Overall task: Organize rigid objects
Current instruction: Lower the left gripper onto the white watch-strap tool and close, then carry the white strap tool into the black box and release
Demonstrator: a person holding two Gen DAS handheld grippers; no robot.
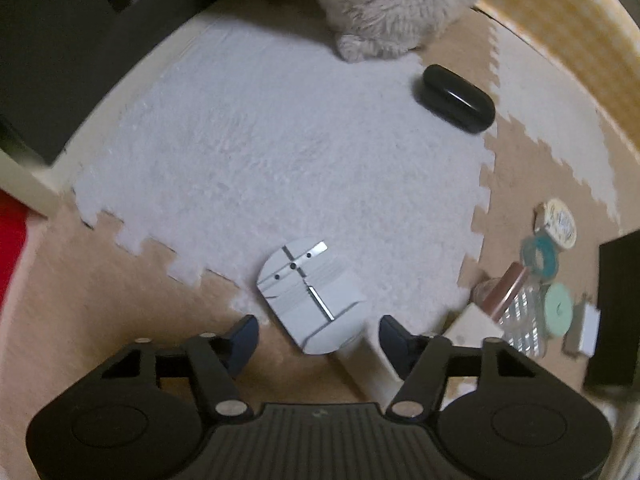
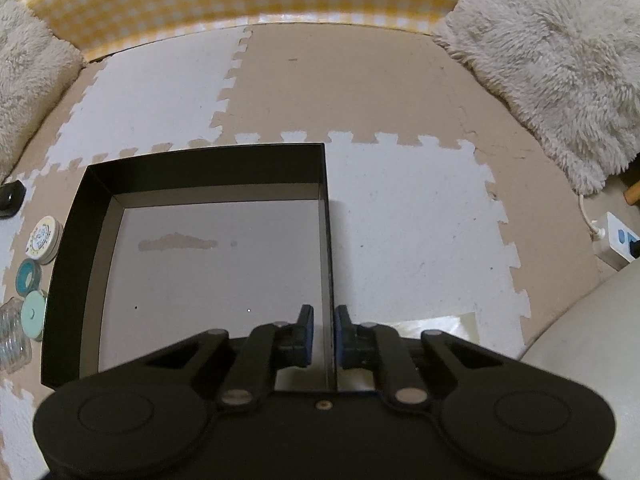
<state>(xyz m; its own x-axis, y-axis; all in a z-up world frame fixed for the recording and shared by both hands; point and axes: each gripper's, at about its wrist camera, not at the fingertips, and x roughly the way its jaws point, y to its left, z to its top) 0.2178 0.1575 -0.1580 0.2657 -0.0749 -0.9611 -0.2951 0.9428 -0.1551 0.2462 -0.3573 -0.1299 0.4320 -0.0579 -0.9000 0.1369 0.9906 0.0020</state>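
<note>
Black box (image 2: 200, 176) wall is pinched by right gripper (image 2: 321, 322) at 6 o'clock; left gripper (image 1: 318, 330) is held half-open around grey plate (image 1: 310, 294), untouched.

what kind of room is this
Most likely a living room or play area floor at home. The floor is covered in interlocking beige and white foam puzzle mats, fluffy cream cushions lie at the edges, and a white power strip sits plugged in at the side.

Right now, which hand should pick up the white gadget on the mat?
Left. Its open fingers already sit either side of the white gadget. The right gripper is busy, pinching the wall of the black box.
</note>
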